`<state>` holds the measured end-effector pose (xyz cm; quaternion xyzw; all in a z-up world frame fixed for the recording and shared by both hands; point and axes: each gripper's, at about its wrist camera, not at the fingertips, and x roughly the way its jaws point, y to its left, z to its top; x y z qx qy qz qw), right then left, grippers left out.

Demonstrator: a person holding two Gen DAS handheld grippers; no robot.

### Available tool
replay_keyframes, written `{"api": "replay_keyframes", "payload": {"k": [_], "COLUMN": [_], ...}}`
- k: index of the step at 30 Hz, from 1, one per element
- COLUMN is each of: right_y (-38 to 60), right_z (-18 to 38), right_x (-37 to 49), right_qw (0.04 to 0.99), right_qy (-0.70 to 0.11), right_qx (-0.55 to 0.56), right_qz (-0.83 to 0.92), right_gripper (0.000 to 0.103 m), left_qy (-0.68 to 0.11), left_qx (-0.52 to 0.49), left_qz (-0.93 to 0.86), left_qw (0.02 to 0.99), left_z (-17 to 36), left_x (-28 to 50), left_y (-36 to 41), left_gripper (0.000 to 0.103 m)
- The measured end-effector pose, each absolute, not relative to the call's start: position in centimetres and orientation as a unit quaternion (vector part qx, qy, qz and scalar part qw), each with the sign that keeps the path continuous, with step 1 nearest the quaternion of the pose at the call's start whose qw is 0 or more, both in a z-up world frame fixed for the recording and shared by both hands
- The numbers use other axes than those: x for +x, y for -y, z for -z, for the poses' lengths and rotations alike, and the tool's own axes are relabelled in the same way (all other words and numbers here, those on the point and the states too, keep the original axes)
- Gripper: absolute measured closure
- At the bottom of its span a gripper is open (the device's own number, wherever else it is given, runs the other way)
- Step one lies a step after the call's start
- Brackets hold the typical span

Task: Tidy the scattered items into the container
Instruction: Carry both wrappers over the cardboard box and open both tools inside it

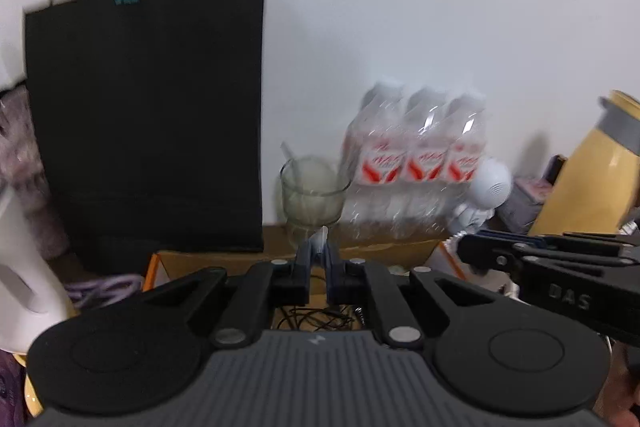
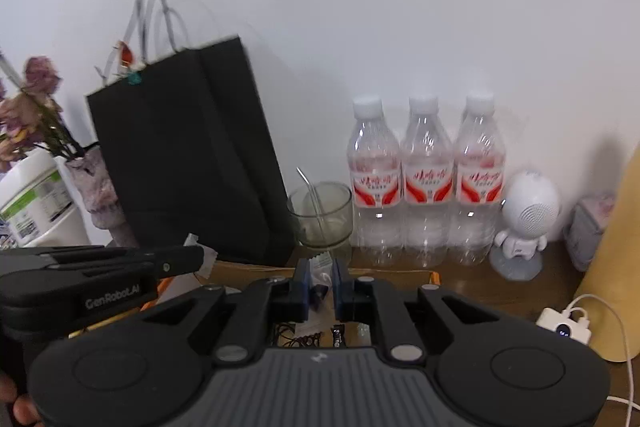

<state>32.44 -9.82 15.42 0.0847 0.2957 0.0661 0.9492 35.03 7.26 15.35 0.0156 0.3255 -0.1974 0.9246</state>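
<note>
My left gripper is shut on a small white packet, held above the open cardboard box. It also shows at the left of the right wrist view, with the white packet at its tip. My right gripper is shut on a clear sachet with a dark item inside, above the same box. Black cords and a small dark wrapped snack lie in the box below. The right gripper shows at the right of the left wrist view.
A black paper bag stands behind the box. A glass with a straw, three water bottles, a white robot-shaped speaker, a yellow jug, a white hub with cable and a vase of dried flowers crowd the wooden table.
</note>
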Motion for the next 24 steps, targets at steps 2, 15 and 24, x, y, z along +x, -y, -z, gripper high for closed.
{"api": "replay_keyframes", "payload": {"k": [2,15,24], "right_y": [10.1,10.2,10.0], "right_z": [-15.0,-7.5,-6.8], "right_x": [34.3,43.9,44.2], "right_qw": [0.938,0.85,0.828], "right_qy": [-0.326,-0.517,-0.551], "right_qx": [0.09,0.094,0.099], "right_qz": [-0.072,-0.04,-0.022], "right_gripper": [0.093,0.093,0.076], "left_qy": [-0.367,-0.564,-0.586], "left_qx": [0.011,0.049,0.047], "left_qz": [0.192,0.164,0.152], "left_qw": [0.91,0.808,0.795], "left_z": [-14.4,-6.2,-8.2], "left_x": [37.3,45.1,45.1], "left_y": [-7.2,-6.5,-7.0], "left_gripper": [0.096,0.096,0.069]}}
